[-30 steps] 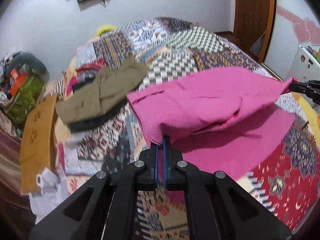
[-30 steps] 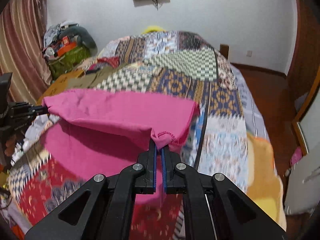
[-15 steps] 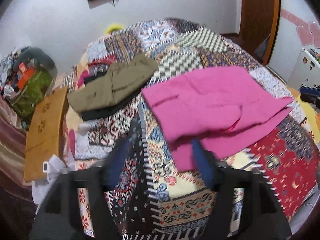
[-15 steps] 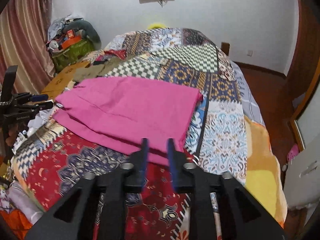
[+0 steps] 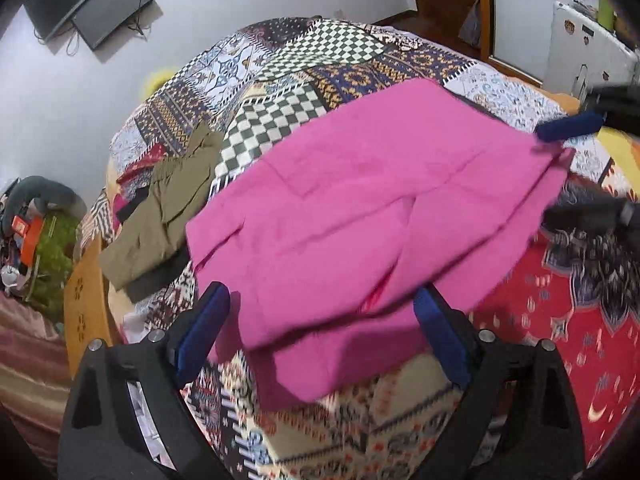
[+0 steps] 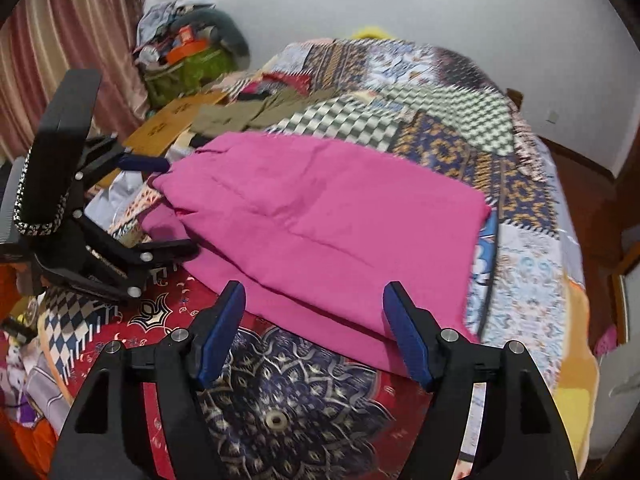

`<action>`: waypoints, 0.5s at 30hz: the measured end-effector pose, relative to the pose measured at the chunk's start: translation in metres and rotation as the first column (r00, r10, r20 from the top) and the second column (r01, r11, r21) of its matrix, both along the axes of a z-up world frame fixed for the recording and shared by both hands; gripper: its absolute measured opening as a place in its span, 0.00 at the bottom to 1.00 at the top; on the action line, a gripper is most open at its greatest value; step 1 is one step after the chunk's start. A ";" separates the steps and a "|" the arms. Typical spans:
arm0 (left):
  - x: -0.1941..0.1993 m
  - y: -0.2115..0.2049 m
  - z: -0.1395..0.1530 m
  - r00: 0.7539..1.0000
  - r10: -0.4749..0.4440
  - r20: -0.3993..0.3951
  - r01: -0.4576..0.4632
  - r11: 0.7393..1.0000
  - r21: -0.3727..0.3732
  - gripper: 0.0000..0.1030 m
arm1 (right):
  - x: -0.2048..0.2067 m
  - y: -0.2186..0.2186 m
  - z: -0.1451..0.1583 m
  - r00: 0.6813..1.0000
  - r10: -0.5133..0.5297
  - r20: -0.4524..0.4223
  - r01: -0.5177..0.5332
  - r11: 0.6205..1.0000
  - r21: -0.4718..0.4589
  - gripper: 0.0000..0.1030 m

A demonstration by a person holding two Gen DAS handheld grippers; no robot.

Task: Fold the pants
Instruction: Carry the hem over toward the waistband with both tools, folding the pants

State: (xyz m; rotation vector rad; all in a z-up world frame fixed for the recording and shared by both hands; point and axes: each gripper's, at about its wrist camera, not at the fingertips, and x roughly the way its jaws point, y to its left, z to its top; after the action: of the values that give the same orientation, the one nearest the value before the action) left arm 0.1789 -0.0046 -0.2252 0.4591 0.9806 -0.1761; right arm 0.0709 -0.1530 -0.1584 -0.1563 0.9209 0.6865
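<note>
With both tools released, my left gripper (image 5: pixel 320 332) and right gripper (image 6: pixel 316 330) each show blue-padded fingers spread wide, holding nothing. Pink pants (image 6: pixel 320 224) lie folded on the patchwork bedspread (image 6: pixel 440 112), their near edge between each pair of fingers. Olive garment (image 5: pixel 168 204) lies beside them.

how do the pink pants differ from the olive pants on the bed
The pink pants are bright and lie close, just past the open fingers; the olive pants are dull and lie farther off, toward the bed's edge, over something dark. The pink pants look larger. Both lie folded on the quilt.
</note>
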 end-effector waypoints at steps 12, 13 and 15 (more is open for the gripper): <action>0.025 0.002 0.016 1.000 0.004 -0.031 -0.008 0.989 -0.146 0.73 | 0.035 0.026 -0.018 0.998 0.043 -0.053 -0.043 0.999 -0.002 0.35; 0.023 0.000 0.014 0.999 -0.005 -0.033 0.000 0.989 -0.149 0.67 | 0.038 0.024 -0.016 0.998 0.039 -0.057 -0.038 0.999 0.009 0.30; 0.020 -0.006 0.006 0.998 -0.029 -0.049 0.024 0.993 -0.112 0.46 | 0.041 0.021 -0.012 0.999 0.027 -0.046 -0.026 0.999 0.025 0.15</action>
State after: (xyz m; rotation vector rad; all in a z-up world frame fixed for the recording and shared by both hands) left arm 0.1992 -0.0107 -0.2191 0.3667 1.0095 -0.2665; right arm 0.1116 -0.1316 -0.1705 -0.1315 0.9562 0.7286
